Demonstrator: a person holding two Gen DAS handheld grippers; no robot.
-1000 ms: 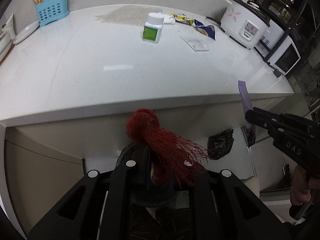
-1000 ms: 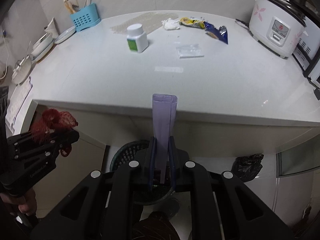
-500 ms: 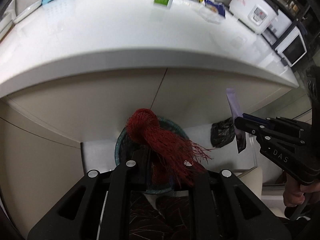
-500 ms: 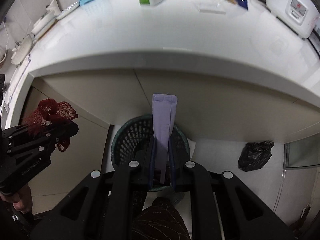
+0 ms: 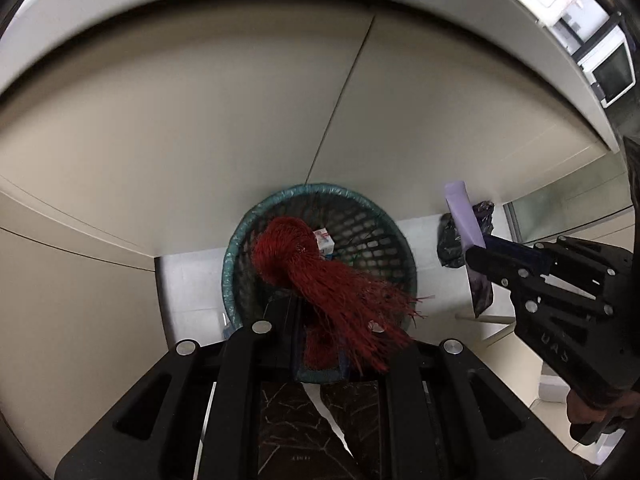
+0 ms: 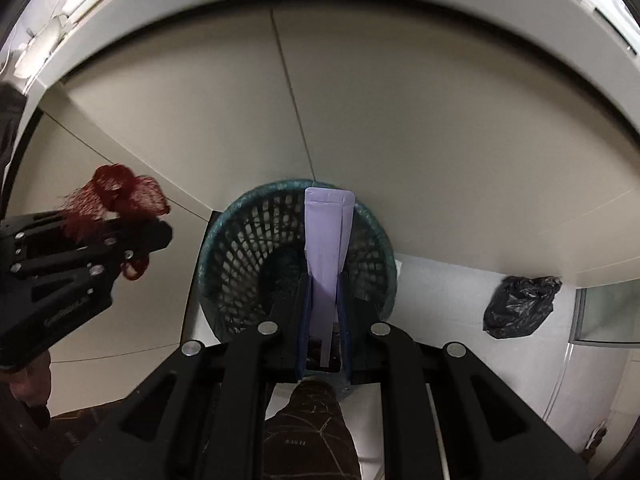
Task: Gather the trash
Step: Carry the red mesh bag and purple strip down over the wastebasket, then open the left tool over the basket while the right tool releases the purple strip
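A: Left gripper (image 5: 320,344) clamped on red mesh net (image 5: 320,276), hanging above wastebasket (image 5: 236,248). Right gripper (image 6: 324,320) pinching purple pouch (image 6: 326,236), also above it.

B: Risky drop: net strands likely snagging on the rim; pouch possibly glancing off, landing beside.

Beige cabinet doors (image 5: 200,140) (white floor (image 6: 460,300) below)
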